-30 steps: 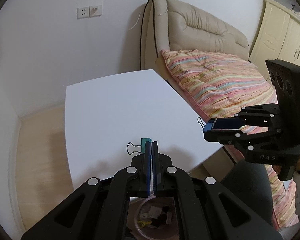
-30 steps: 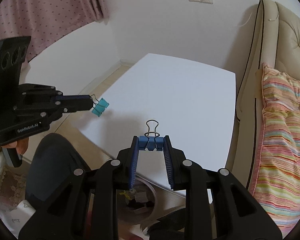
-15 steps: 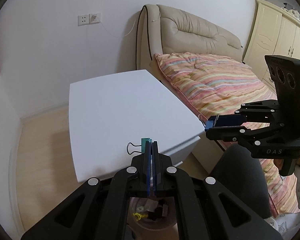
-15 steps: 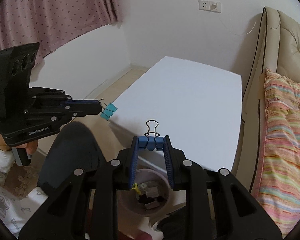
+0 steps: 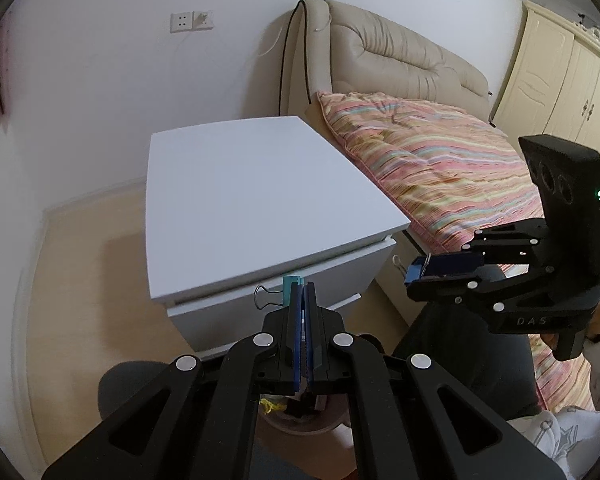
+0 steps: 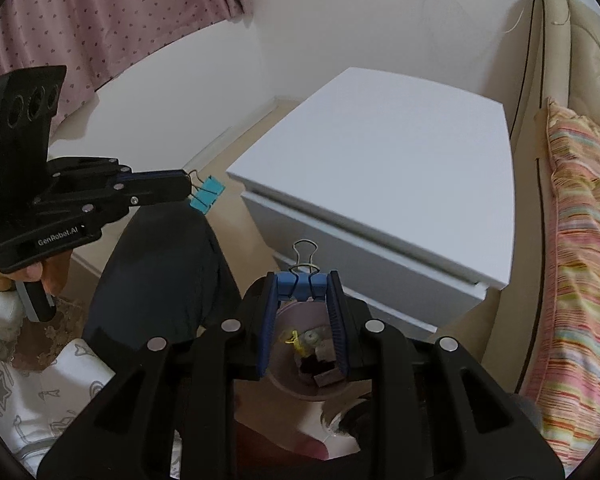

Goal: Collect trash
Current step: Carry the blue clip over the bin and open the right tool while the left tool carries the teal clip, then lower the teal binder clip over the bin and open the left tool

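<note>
The small teal metal binder clip (image 5: 290, 289) sits at centre frame in the left wrist view, clamped at the tips of the left gripper (image 5: 303, 292). The dark blue binder clip (image 6: 301, 285) is at lower centre in the right wrist view, grasped across its body by the right gripper (image 6: 301, 294). The round pink waste bin (image 6: 284, 380) holding scraps lies directly below both. The white bedside cabinet (image 6: 384, 168) fills the frame centre.
</note>
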Action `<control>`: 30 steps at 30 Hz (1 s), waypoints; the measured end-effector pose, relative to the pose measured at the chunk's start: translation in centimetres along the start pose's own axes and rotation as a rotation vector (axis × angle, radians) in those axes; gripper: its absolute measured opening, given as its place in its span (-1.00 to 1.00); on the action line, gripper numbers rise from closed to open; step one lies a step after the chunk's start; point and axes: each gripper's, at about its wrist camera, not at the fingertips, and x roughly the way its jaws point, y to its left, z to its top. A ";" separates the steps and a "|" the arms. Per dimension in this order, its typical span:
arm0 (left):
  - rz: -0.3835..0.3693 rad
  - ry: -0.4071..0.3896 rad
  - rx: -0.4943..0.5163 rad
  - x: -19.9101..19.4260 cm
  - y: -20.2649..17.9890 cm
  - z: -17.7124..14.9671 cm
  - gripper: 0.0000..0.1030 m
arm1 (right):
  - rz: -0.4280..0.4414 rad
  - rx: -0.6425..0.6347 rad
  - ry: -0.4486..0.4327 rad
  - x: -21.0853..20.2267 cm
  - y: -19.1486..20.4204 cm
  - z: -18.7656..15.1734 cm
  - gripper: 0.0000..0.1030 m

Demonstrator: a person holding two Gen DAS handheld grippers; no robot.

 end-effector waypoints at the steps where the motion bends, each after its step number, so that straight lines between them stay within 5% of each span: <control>1: 0.001 -0.001 0.000 -0.1 0.0 -0.1 -0.99 | 0.003 -0.001 0.001 0.1 0.1 0.0 -0.53; 11: 0.003 -0.022 -0.006 -0.9 0.5 -0.2 -0.99 | 0.030 -0.025 0.008 0.6 0.8 0.3 -0.51; 16: 0.001 -0.017 -0.006 -1.0 0.4 -0.4 -0.99 | 0.025 -0.014 0.000 0.5 0.7 0.2 0.50; 18: -0.001 -0.015 -0.005 -1.0 0.4 -0.4 -0.99 | 0.023 -0.005 -0.004 0.5 0.5 0.3 0.67; 30: -0.025 0.000 0.022 -0.5 -0.2 -0.1 -0.99 | -0.028 0.041 -0.023 -0.1 -0.6 0.4 0.94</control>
